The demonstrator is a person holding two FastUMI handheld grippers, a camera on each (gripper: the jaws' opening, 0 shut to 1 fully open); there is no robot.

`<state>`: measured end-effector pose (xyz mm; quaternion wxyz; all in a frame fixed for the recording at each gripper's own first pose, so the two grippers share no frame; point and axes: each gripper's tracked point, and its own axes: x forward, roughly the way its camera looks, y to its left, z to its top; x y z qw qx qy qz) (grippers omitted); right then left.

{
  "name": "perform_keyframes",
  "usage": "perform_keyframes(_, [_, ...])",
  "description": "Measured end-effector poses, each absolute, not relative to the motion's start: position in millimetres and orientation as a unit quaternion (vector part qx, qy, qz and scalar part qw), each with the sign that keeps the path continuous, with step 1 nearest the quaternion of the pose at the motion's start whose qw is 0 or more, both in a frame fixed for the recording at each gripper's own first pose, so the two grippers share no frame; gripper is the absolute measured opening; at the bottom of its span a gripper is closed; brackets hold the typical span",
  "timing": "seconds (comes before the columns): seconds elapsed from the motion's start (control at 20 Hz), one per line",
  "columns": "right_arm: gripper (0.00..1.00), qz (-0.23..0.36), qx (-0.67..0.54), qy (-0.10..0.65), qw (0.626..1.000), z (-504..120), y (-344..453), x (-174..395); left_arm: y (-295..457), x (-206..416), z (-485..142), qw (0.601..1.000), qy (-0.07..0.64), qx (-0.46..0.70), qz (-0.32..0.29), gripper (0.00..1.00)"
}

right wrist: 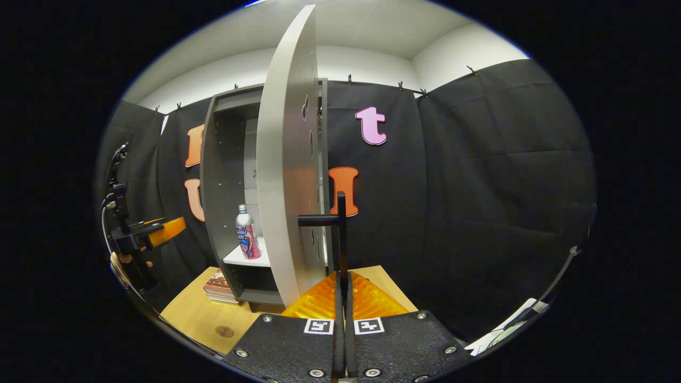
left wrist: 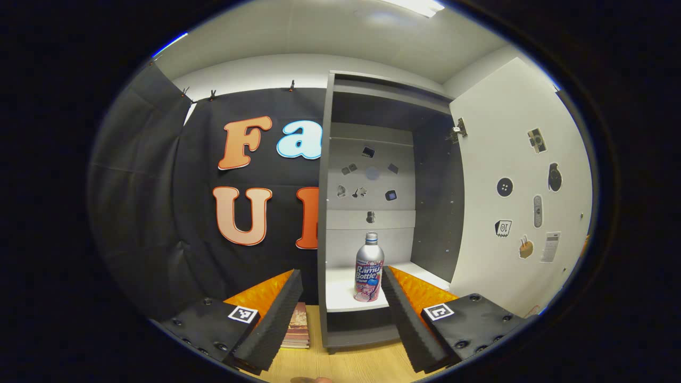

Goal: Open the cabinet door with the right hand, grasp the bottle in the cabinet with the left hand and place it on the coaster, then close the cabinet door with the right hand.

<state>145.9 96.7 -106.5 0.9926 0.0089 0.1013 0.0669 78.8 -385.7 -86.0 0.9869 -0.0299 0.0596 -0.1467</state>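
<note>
Silver bottle (left wrist: 369, 267) x1 in cabinet (left wrist: 372, 213), door (left wrist: 524, 191) open.

Silver bottle (left wrist: 369, 267) with pink-and-blue print; grey cabinet (left wrist: 326, 213), white shelf (left wrist: 340, 290), sticker-dotted pale door (left wrist: 518, 191); light wooden surface (left wrist: 346, 364).

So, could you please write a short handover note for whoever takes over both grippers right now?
Right gripper: fingers shut on the door handle, holding the cabinet door swung wide open.
Left gripper: fingers open, aimed at the bottle but not yet touching it.
Bottle: upright on the cabinet's white shelf, cap on.
Books lie on the table beside the cabinet. I cannot point out the coaster.
Done: door opened.
Left: grasp the bottle with the left gripper, set it on the coaster, then close the door with the right.
</note>
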Motion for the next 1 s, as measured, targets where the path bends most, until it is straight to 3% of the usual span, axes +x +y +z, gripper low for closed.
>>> perform_keyframes(0.15, [0.03,0.071,0.006,0.096,0.993,-104.9,92.7,144.3,-411.5,99.7,-92.9,0.987,0.061,-0.026,-0.145,0.97])
perform_keyframes(0.2, [0.09,0.074,0.007,0.093,0.993,-103.8,93.3,144.4,-419.3,104.0,-95.9,0.987,0.062,-0.024,-0.144,0.97])
perform_keyframes(0.3, [0.05,0.085,0.013,0.092,0.992,-103.7,96.3,144.8,-432.5,115.1,-103.0,0.987,0.067,-0.024,-0.143,0.97])
perform_keyframes(0.7, [0.18,0.044,-0.013,0.076,0.996,-99.4,61.4,152.0,-478.0,165.0,-121.1,0.987,0.066,-0.002,-0.144,0.97])
perform_keyframes(0.9, [0.38,0.027,-0.007,0.083,0.996,-102.1,52.7,152.6,-489.5,196.3,-133.8,0.989,0.068,0.006,-0.129,0.97])
perform_keyframes(1.0, [0.55,0.016,-0.005,0.083,0.996,-103.7,48.5,155.9,-491.3,210.1,-140.0,0.990,0.073,0.005,-0.123,0.97])
